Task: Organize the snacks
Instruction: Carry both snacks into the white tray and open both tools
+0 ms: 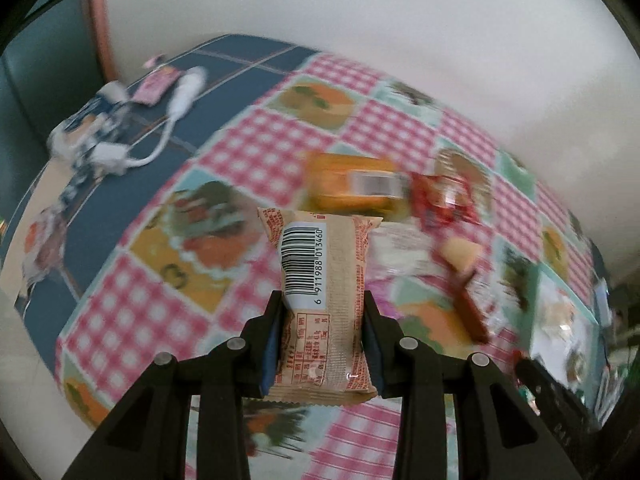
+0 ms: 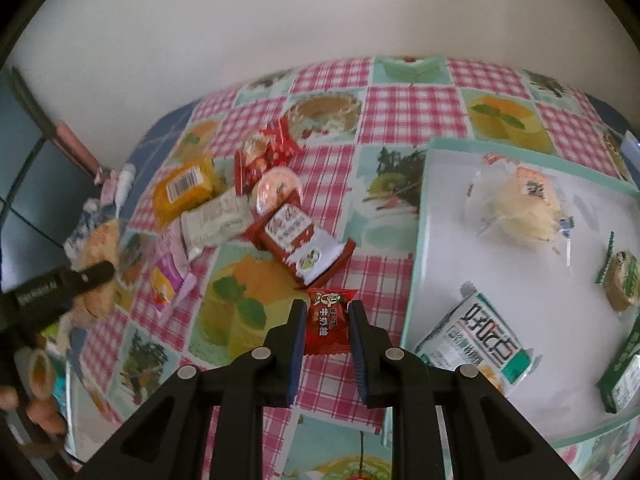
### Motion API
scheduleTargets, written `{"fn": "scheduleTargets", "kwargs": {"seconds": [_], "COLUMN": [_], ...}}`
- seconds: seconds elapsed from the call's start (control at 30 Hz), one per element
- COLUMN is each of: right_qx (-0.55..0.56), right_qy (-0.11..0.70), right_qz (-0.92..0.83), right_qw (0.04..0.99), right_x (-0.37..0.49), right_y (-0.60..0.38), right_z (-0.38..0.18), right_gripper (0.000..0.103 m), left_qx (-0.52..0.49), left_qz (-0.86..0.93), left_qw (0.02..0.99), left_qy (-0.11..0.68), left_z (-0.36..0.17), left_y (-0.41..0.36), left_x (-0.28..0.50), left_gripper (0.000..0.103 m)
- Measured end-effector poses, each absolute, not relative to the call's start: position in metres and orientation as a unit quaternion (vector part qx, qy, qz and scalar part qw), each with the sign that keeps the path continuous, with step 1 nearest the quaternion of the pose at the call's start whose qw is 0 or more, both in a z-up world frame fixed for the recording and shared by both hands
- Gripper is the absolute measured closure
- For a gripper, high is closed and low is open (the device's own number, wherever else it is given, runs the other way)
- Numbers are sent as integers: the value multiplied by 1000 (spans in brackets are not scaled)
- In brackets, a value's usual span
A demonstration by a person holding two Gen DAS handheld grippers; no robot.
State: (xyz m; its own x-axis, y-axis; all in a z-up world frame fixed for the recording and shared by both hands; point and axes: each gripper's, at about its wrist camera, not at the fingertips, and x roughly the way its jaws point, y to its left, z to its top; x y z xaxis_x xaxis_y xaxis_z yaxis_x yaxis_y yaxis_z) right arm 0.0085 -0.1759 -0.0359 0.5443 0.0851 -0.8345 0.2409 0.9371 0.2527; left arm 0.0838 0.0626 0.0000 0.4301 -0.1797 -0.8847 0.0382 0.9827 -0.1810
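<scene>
My left gripper (image 1: pixel 323 300) is shut on a beige snack packet (image 1: pixel 320 300) with a barcode, held above the checkered tablecloth (image 1: pixel 256 148). My right gripper (image 2: pixel 325 308) is shut on a small red candy packet (image 2: pixel 329 320) just left of the white tray (image 2: pixel 424 224). The tray holds a bun in clear wrap (image 2: pixel 520 204), a white-and-green packet (image 2: pixel 484 344) and green-wrapped snacks (image 2: pixel 620 280). A pile of loose snacks lies on the cloth: a yellow packet (image 2: pixel 184 192), a white packet (image 2: pixel 216 224), a brown-red packet (image 2: pixel 300 244) and red wrappers (image 2: pixel 264 156). The left gripper's finger (image 2: pixel 60 284) shows at the left in the right wrist view.
A white cable with adapters (image 1: pixel 176 108) and small packets lie on the blue part of the table at the far left. The wall runs behind the table. A pink-purple wrapper (image 2: pixel 168 280) lies near the table's left edge. A hand (image 2: pixel 36 400) shows at lower left.
</scene>
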Motion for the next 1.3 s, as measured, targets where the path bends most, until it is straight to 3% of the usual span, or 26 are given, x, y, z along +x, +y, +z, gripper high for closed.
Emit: {"fn": "scheduleTargets", "kwargs": {"seconds": [0.33,0.8,1.3], "right_qx": [209,287,303], "right_qy": [416,369,378], "right_qz": [-129,-276,-314], "right_qw": [876,840,817], "right_x": [-22,-76,-63], "right_y": [-223,-326,-394], "right_z": [2,13,-15], "right_gripper": [80,80,80], "left_qx": [-16,81,151], "left_qz": [-130,-221,-292], "left_qw": [846,835,766], "left_qy": [516,498,552], "left_z": [21,55,4], "left_y": [3,-127,-252], "left_x": [60,28,15], "left_gripper": [65,65,65]}}
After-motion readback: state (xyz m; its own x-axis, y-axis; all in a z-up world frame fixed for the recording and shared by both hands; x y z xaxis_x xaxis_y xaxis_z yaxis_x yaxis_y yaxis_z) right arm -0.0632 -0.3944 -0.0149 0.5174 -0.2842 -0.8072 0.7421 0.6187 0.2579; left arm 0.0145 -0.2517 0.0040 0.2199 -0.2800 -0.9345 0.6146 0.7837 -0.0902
